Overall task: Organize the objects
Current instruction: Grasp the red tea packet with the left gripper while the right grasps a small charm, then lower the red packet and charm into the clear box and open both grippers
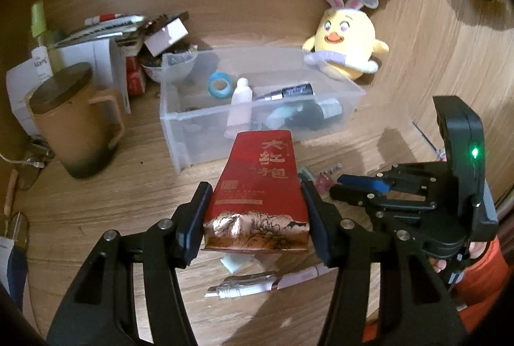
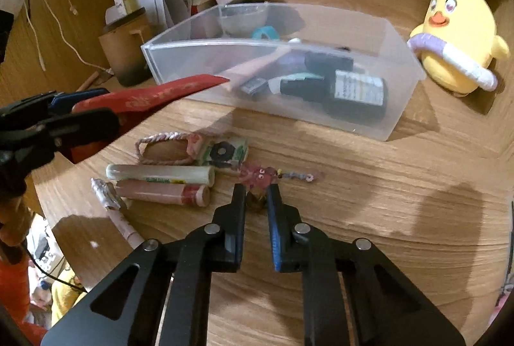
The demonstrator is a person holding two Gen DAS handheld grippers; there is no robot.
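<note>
My left gripper (image 1: 257, 195) is shut on a red tea packet (image 1: 260, 172) with gold print and holds it above the desk in front of the clear plastic bin (image 1: 180, 127). In the right wrist view the packet (image 2: 167, 92) points toward the bin (image 2: 401, 121). My right gripper (image 2: 256, 193) rests on the desk, its jaws nearly together on the lower end of a pink charm (image 2: 258, 175) with a bead chain. The right gripper (image 1: 337, 185) also shows from the left wrist. Two tubes (image 2: 160, 175), a braided loop (image 2: 163, 150) and a green-white packet (image 2: 225, 153) lie loose beside it.
The bin holds a blue tape roll (image 1: 219, 84), a white bottle (image 1: 241, 98) and dark bottles (image 2: 353, 89). A yellow plush chick (image 1: 347, 40) stands behind it at the right, a brown mug (image 1: 74, 121) and stacked boxes (image 1: 106, 57) at the left. A crumpled silver tube (image 1: 244, 285) lies near me.
</note>
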